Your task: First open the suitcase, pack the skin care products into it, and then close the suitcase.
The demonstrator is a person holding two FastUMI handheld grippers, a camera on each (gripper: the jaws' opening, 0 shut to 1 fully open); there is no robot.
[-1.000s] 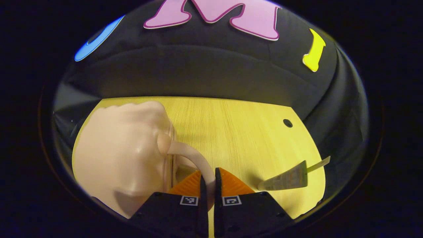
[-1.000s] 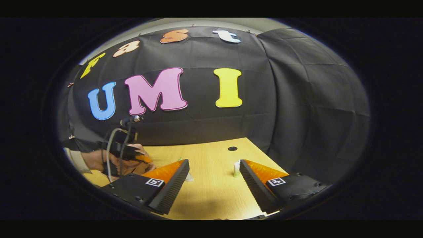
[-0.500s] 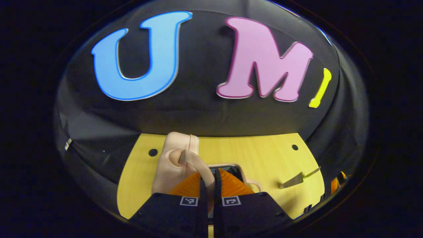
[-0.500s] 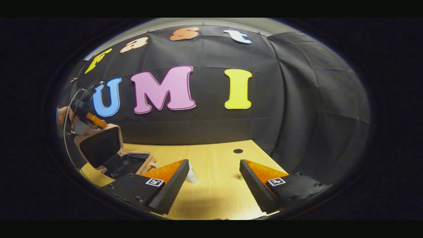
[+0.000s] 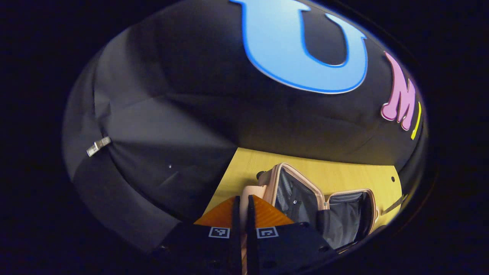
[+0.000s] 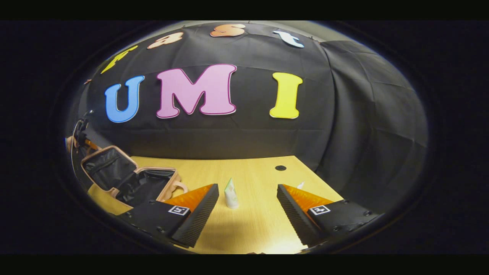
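The peach suitcase [image 5: 305,191] lies open on the wooden table [image 5: 344,173], its dark-lined lid [image 6: 105,164] tilted back and its base [image 6: 147,185] flat. My left gripper [image 5: 241,198] is shut, with the peach handle [image 5: 250,193] caught between its fingers at the lid's edge. That gripper and the hand holding it [image 6: 78,137] also appear at the far left of the right gripper view. My right gripper [image 6: 247,188] hangs open low over the table. A white and green tube [image 6: 230,193] stands upright just beyond its fingers. A second small product [image 6: 300,185] peeks out behind the right finger.
The black cloth wall rises close behind the table's far edge and wraps round both sides. A round hole [image 6: 280,168] marks the table's back right. Bare wood [image 6: 248,221] lies beneath the open right gripper.
The left gripper has swung the lid up and back, so the suitcase went from shut to wide open. The right gripper shifted slightly, and the tube now stands between its fingers' lines.
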